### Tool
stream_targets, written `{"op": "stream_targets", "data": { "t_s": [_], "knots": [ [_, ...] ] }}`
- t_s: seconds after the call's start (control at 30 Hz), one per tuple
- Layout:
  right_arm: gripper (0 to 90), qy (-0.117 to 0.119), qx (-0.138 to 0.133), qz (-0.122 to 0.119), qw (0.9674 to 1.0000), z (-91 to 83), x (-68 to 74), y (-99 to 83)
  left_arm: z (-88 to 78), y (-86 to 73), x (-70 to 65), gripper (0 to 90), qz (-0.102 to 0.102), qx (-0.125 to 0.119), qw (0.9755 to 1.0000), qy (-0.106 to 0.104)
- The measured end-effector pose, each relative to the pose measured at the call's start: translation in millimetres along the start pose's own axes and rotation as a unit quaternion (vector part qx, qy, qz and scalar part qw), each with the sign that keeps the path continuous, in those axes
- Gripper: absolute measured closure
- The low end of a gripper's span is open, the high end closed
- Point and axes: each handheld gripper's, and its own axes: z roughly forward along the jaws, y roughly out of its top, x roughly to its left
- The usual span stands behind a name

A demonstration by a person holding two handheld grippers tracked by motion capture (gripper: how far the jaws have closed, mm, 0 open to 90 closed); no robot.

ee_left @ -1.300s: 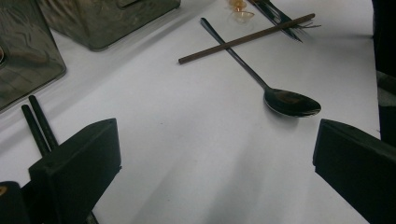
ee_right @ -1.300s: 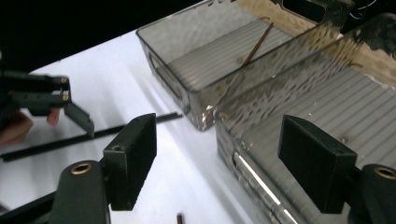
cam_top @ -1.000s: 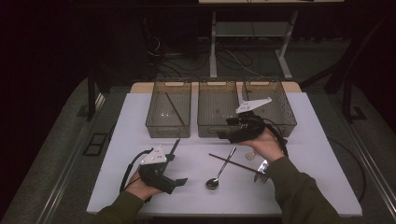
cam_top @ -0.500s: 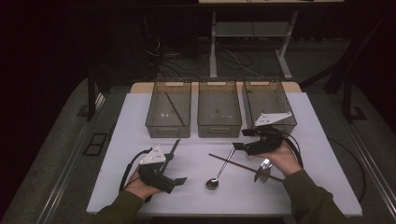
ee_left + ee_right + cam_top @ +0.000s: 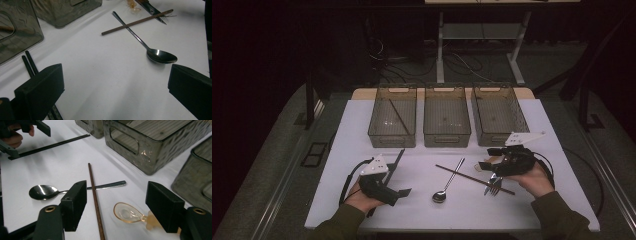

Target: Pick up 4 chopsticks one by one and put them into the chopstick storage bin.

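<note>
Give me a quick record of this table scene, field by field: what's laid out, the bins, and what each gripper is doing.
Surface: white table
Bins: three clear bins in a row at the far side; left bin holds a brown stick; middle bin, right bin
Loose items: spoon, brown chopstick crossing its handle, fork, small amber spoon, black chopsticks
Left gripper: open, nothing between jaws
Right gripper: open, jaws just closing somewhat, low over the amber spoon and brown chopstick

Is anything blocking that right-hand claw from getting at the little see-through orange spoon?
Nothing visible does. The right gripper hangs open over the orange spoon, whose bowl lies bare on the table. The brown chopstick lies just beside it, not on it.
</note>
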Motion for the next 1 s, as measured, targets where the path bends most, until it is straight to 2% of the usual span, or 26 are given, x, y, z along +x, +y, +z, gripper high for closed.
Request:
{"op": "stream_targets", "data": {
  "t_s": [0.3, 0.4, 0.67, 0.83, 1.0],
  "knots": [
    [34.8, -0.001, -0.004, 0.007, 1.0, -12.2, 1.9, -17.6, -0.8, -1.1, -0.2, 0.0, -0.001, -0.001, 1.0, -0.002],
    [38.3, -0.004, -0.001, 0.002, 1.0, -14.8, 4.0, -25.1, -0.4, -0.9, -1.0, 0.0, -0.001, 0.0, 1.0, -0.002],
    [51.3, 0.003, 0.011, 0.009, 0.9999, -13.8, 4.1, -40.0, 0.1, -0.6, -1.2, 0.0, -0.001, 0.0, 1.0, -0.004],
    [62.5, 0.006, 0.039, -0.001, 0.9992, -4.8, 3.0, -44.3, -0.6, -0.6, -1.3, 0.1, 0.001, -0.001, 1.0, -0.005],
    [67.8, 0.002, 0.06, -0.013, 0.9981, 0.4, 5.0, -45.2, 0.0, -0.5, -1.8, 0.2, 0.002, 0.001, 1.0, -0.006]
  ]
}}
